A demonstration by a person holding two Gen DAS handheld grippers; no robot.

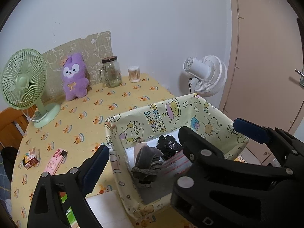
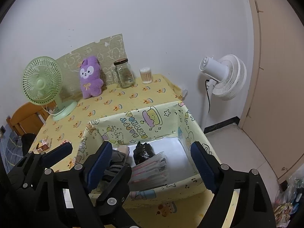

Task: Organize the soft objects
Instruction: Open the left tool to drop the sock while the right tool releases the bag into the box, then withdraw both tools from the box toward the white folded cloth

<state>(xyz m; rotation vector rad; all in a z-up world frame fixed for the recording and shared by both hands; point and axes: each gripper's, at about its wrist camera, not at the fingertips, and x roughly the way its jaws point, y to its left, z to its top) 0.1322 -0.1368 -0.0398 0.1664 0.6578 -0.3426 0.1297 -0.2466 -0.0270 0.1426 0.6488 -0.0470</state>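
Both grippers, left point(image 1: 176, 148) and right point(image 2: 152, 163), spread wide over box point(image 2: 133, 121), empty. Drop step apparently done. Next: fetch plush point(image 2: 90, 77) from table's back edge.

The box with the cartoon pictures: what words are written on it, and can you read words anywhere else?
"HAPPY BIRTHDAY": inside wall of the storage box, printed tilted.
Small carton: print too small to read.
Glass jar: label too blurred.
Pink case: no readable words.

Black gripper point(image 2: 150, 163) frames, blue pads point(image 2: 99, 161), silver screws.
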